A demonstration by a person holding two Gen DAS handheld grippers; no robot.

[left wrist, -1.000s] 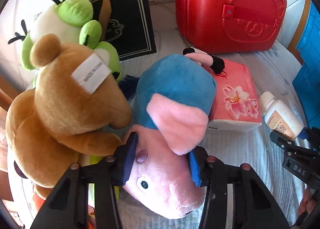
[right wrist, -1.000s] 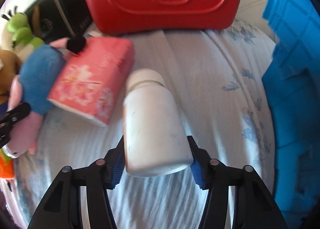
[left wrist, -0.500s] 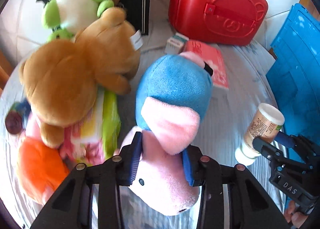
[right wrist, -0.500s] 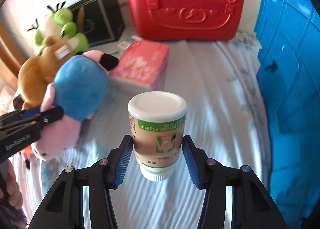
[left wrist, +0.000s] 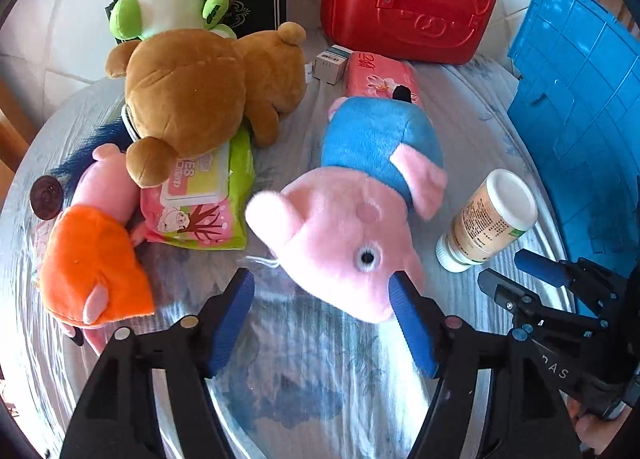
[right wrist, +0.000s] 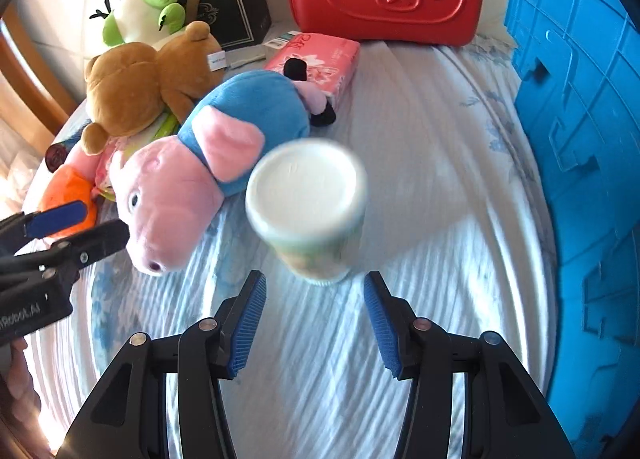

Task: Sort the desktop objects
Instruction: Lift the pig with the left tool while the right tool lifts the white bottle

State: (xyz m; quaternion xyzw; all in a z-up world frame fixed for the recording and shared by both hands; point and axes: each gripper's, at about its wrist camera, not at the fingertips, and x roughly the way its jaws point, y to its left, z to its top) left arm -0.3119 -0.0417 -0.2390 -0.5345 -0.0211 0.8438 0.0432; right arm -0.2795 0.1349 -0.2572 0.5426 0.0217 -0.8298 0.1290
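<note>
Both wrist views: steep downward, close over table; shared pig plush.

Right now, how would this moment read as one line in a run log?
left gripper: opening, pig toy loose between pads | right gripper: open, bottle free, blurred | bin: right

The wet-wipes pack, far left of the left jaws, shows the letters "ES". The right gripper body reads "DAS". The bottle label's print is too small to read.
</note>
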